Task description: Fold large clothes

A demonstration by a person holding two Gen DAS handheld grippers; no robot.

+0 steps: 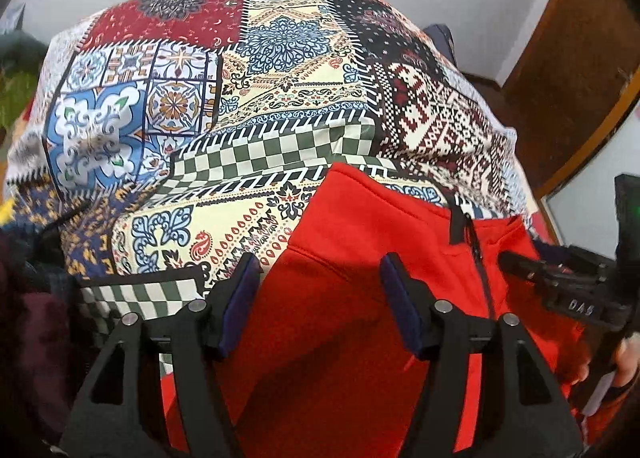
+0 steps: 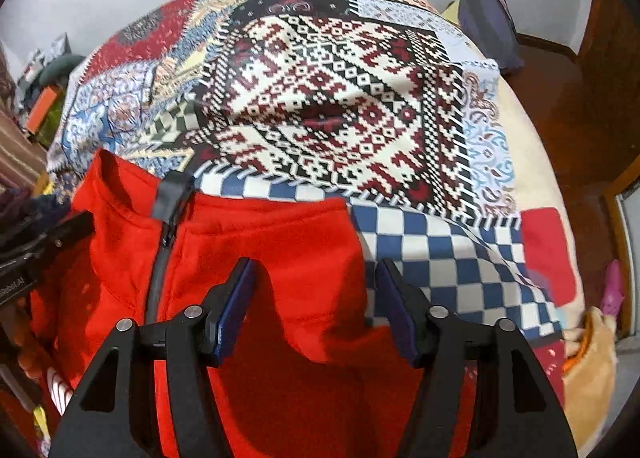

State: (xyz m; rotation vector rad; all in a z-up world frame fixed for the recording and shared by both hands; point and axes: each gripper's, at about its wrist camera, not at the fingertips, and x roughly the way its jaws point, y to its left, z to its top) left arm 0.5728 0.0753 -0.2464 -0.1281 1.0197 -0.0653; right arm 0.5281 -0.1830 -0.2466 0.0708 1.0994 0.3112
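A red zip-front jacket (image 1: 360, 278) lies on a patchwork-patterned bedspread (image 1: 248, 106), collar toward the far side, black zipper (image 1: 478, 254) closed. My left gripper (image 1: 320, 278) is open, hovering over the jacket's left half, holding nothing. In the right wrist view the same jacket (image 2: 288, 278) fills the lower frame, its zipper (image 2: 160, 266) at left. My right gripper (image 2: 316, 282) is open over the jacket's right shoulder edge, empty. The other gripper's body shows at the right edge of the left view (image 1: 576, 290) and the left edge of the right view (image 2: 36, 246).
The bedspread (image 2: 340, 106) covers a bed against a grey wall. A dark blue bag (image 2: 492, 22) sits at the far right corner. Dark clothes (image 1: 28, 298) pile at the left. A wooden door (image 1: 580, 38) stands right. A tan item (image 2: 592, 362) lies at the bed's right edge.
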